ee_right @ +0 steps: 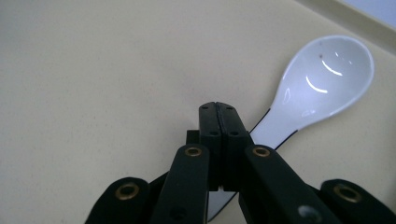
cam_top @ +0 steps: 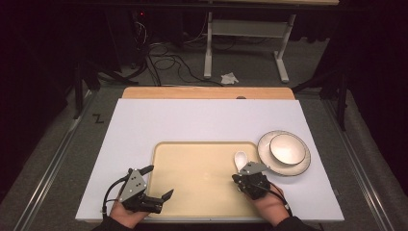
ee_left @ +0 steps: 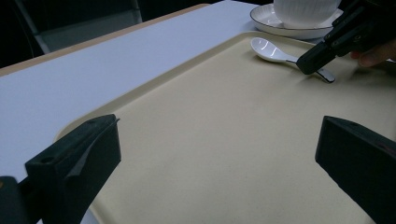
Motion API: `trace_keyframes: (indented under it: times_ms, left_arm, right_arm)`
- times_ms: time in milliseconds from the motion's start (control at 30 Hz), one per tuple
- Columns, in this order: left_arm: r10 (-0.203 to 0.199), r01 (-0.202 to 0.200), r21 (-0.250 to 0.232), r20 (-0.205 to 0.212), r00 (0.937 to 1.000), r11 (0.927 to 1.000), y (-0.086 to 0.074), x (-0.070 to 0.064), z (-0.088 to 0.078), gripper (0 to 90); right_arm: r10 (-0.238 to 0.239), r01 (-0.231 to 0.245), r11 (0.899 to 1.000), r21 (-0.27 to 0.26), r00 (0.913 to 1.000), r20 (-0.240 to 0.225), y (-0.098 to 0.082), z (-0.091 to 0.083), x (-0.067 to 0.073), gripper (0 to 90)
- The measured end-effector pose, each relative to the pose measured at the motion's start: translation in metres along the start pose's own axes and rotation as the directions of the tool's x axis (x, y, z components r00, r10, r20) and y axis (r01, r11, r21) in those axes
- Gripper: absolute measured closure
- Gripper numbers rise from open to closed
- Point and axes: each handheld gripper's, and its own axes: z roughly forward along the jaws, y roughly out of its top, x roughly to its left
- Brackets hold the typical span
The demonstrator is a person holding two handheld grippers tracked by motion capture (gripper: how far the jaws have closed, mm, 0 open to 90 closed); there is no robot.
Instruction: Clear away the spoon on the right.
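Right tool (ee_right: pixel 218 140) jaws together, over the spoon (ee_right: pixel 322 79) handle; a real grip isn't clear. Spoon at the tray's (cam_top: pixel 192 192) far right corner. Left tool (cam_top: pixel 160 182) apart, idle. Placement unfinished.

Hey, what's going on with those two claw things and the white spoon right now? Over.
Right gripper shut, jaws over the spoon handle; grip unclear. Left gripper open, over the tray. Spoon lies on tray near the bowl. Nothing in the way.
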Motion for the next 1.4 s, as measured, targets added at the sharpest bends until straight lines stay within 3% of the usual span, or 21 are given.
trace_keyframes:
  times_ms: [333, 400, 467, 600, 633, 667, 700, 733, 867, 933, 1067, 1100, 1133, 1167, 1200, 1267, 1400]
  left_arm:
    - [-0.005, 0.005, -0.001, -0.006, 1.0, 1.0, 0.0, 0.001, 0.0, 0.8]
    - [-0.006, 0.006, -0.001, -0.007, 1.0, 1.0, 0.0, 0.001, -0.001, 0.8]
    - [-0.006, 0.006, -0.003, -0.009, 0.9999, 1.0, -0.001, 0.001, -0.001, 0.8]
    - [-0.008, 0.008, -0.003, -0.009, 0.9999, 1.0, -0.001, 0.001, -0.001, 0.8]
    - [-0.008, 0.008, -0.003, -0.009, 0.9999, 1.0, -0.001, 0.001, -0.001, 0.8]
    - [-0.008, 0.008, -0.003, -0.01, 0.9999, 1.0, -0.001, 0.001, -0.001, 0.7]
    - [-0.009, 0.009, -0.002, -0.01, 0.9999, 1.0, -0.001, 0.001, -0.001, 0.7]
    - [-0.009, 0.009, -0.001, -0.01, 0.9999, 1.0, -0.001, 0.001, -0.001, 0.7]
    - [-0.01, 0.01, -0.001, -0.016, 0.9998, 0.9999, -0.001, 0.001, -0.001, 0.7]
    - [-0.013, 0.013, -0.003, -0.021, 0.9997, 0.9999, -0.001, 0.002, -0.001, 0.7]
    - [-0.015, 0.015, -0.002, -0.023, 0.9996, 0.9999, -0.002, 0.002, -0.001, 0.6]
    - [-0.016, 0.016, -0.003, -0.023, 0.9996, 0.9999, -0.002, 0.002, -0.001, 0.6]
    - [-0.015, 0.015, -0.002, -0.024, 0.9996, 0.9999, -0.001, 0.002, -0.001, 0.6]
    - [-0.02, 0.02, -0.004, -0.021, 0.9996, 0.9998, -0.001, 0.001, -0.001, 0.6]
    - [-0.02, 0.02, -0.004, -0.021, 0.9996, 0.9998, -0.001, 0.001, -0.001, 0.6]
    - [-0.023, 0.023, -0.007, -0.02, 0.9995, 0.9997, -0.001, 0.001, -0.001, 0.6]
    - [-0.019, 0.019, 0.007, -0.017, 0.9997, 0.9998, -0.002, 0.002, 0.002, 0.6]
  right_arm:
    - [0.018, -0.019, 0.998, -0.061, 0.9998, -0.009, 0.001, -0.007, -0.004, 90.0]
    - [0.023, -0.024, 0.997, -0.071, 0.9996, -0.014, 0.002, -0.008, -0.006, 85.0]
    - [0.036, -0.042, 0.991, -0.124, 0.9982, -0.048, 0.003, -0.013, -0.01, 66.4]
    - [0.064, -0.077, 0.969, -0.234, 0.9961, -0.061, 0.004, -0.024, -0.018, 40.2]
    - [0.064, -0.077, 0.969, -0.234, 0.9961, -0.061, 0.004, -0.024, -0.018, 40.2]
    - [0.074, -0.092, 0.956, -0.279, 0.9943, -0.076, 0.002, -0.031, -0.023, 30.0]
    - [0.083, -0.103, 0.949, -0.299, 0.9933, -0.08, 0.001, -0.034, -0.025, 23.9]
    - [0.095, -0.112, 0.94, -0.323, 0.9932, -0.068, 0.0, -0.038, -0.026, 19.6]
    - [0.116, -0.119, 0.921, -0.372, 0.9928, -0.031, -0.01, -0.054, -0.032, 9.7]
    - [0.117, -0.112, 0.92, -0.376, 0.9931, -0.01, -0.015, -0.063, -0.036, 2.6]
    - [0.13, -0.114, 0.91, -0.399, 0.9914, 0.013, -0.026, -0.073, -0.042, 0.1]
    - [0.145, -0.124, 0.899, -0.42, 0.9893, 0.017, -0.034, -0.079, -0.046, 0.2]
    - [0.145, -0.124, 0.899, -0.42, 0.9893, 0.017, -0.034, -0.079, -0.046, 0.2]
    - [0.154, -0.127, 0.891, -0.436, 0.9878, 0.025, -0.042, -0.085, -0.05, 0.1]
    - [0.154, -0.127, 0.891, -0.436, 0.9878, 0.025, -0.042, -0.085, -0.05, 0.1]
    - [0.179, -0.145, 0.879, -0.454, 0.9834, 0.031, -0.053, -0.09, -0.053, 0.2]
    - [0.19, -0.151, 0.876, -0.459, 0.9808, 0.042, -0.059, -0.09, -0.056, 0.2]
